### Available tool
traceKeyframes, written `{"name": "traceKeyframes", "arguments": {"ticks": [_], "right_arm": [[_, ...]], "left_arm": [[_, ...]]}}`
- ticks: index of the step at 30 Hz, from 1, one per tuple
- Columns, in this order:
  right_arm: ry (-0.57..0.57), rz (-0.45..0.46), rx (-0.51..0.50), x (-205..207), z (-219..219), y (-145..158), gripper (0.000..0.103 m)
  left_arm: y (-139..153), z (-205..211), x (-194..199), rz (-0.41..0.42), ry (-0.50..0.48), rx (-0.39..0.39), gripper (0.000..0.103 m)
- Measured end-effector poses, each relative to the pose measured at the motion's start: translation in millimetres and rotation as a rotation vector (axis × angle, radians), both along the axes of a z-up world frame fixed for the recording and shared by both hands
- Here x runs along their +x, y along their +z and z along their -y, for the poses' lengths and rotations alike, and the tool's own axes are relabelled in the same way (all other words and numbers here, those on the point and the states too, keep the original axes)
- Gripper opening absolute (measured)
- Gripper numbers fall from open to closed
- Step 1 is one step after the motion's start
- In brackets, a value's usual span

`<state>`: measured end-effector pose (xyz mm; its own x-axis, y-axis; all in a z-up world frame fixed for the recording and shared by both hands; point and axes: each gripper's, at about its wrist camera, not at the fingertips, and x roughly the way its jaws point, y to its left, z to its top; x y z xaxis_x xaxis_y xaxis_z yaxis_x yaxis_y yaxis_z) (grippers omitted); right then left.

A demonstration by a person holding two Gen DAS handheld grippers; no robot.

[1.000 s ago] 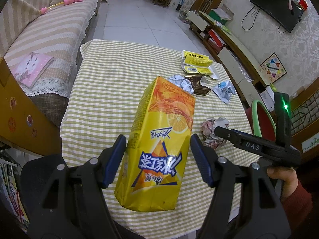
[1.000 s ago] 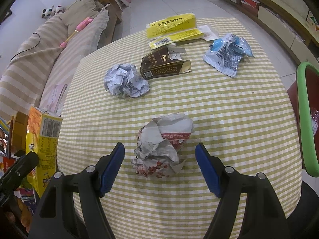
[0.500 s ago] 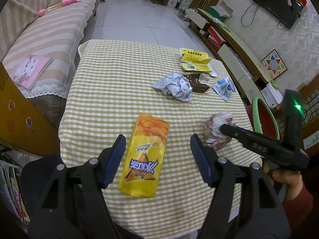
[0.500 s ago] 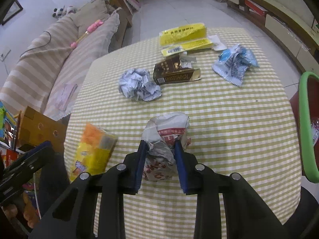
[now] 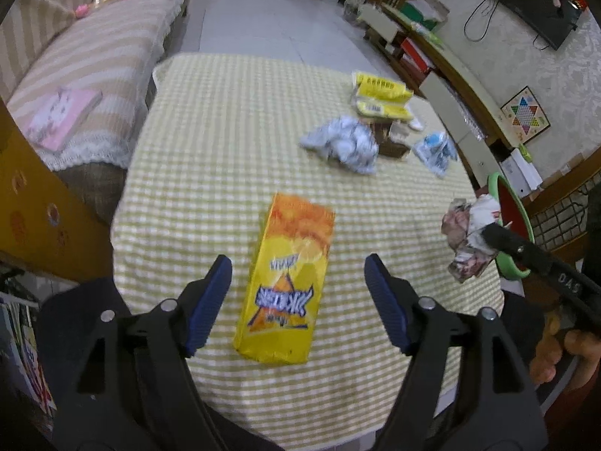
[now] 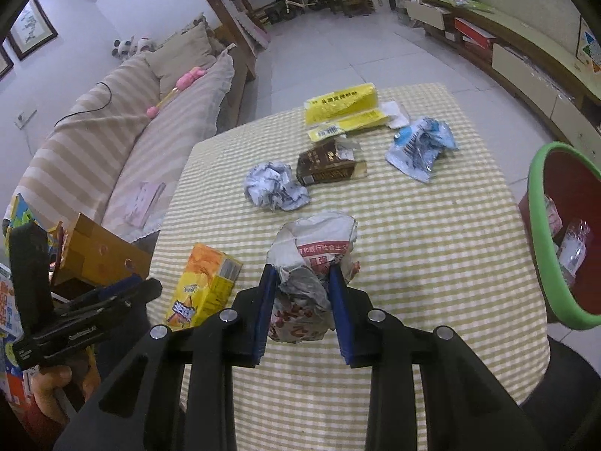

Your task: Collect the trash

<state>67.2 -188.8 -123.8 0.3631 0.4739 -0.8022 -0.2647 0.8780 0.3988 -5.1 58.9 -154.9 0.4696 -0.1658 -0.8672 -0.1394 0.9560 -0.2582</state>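
The crumpled paper ball [image 6: 313, 282] is squeezed in the right claw [image 6: 302, 314] above the checked worktop [image 6: 432, 248], near the red bin [image 6: 541, 203], while the left claw [image 5: 298, 300] is opening over the yellow box [image 5: 287, 285] lying flat.

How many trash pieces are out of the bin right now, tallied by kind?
Crumpled paper balls: 2, the white ball on the table, the printed ball clamped in the right hand-held gripper
Cartons or boxes: 3, drink carton, brown box, yellow box
Plastic wrappers: 1, blue wrapper
Total: 6
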Motion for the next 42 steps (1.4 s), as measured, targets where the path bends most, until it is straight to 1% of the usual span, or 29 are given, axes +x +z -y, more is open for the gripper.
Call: {"name": "traceKeyframes", "arguments": {"ticks": [4,7,9,12,13,14,16,17,22,27,36,42], "right_arm": [[-0.008,-0.026,0.004,-3,3,-8,0.029],[-0.006,-0.030,0.008,-4,4,-9,0.029],[-0.007,-0.029,0.009,-5,4,-9,0.029],[-0.010,-0.023,0.011,-5,6,-7,0.029],[-0.011,-0.022,0.011,-6,7,-7,0.029],[-0.012,-0.022,0.012,-6,8,-6,0.029],[-0.014,-0.023,0.014,-8,9,-6,0.029],[-0.014,-0.024,0.016,-9,9,-6,0.029],[-0.018,-0.032,0.022,-13,12,-6,0.029],[-0.029,-0.029,0.043,-16,16,-1,0.029],[-0.052,0.016,0.085,-22,29,24,0.029],[-0.082,0.052,0.098,-27,44,41,0.029]], "left_arm": [[-16,4,1,-0.034,-0.005,-0.007,0.078],[-31,9,9,-0.073,-0.018,0.014,0.078],[-42,14,15,-0.099,-0.036,0.057,0.078],[-53,15,19,-0.117,-0.047,0.059,0.078],[-55,15,19,-0.115,-0.051,0.044,0.077],[-56,16,19,-0.114,-0.053,0.038,0.070],[-57,17,19,-0.114,-0.056,0.036,0.060],[-56,17,19,-0.111,-0.056,0.032,0.060],[-41,22,14,-0.061,-0.060,0.029,0.059],[-17,29,14,-0.004,-0.065,0.008,0.059],[23,55,20,0.094,-0.123,-0.033,0.059],[39,76,22,0.136,-0.172,-0.052,0.059]]}}
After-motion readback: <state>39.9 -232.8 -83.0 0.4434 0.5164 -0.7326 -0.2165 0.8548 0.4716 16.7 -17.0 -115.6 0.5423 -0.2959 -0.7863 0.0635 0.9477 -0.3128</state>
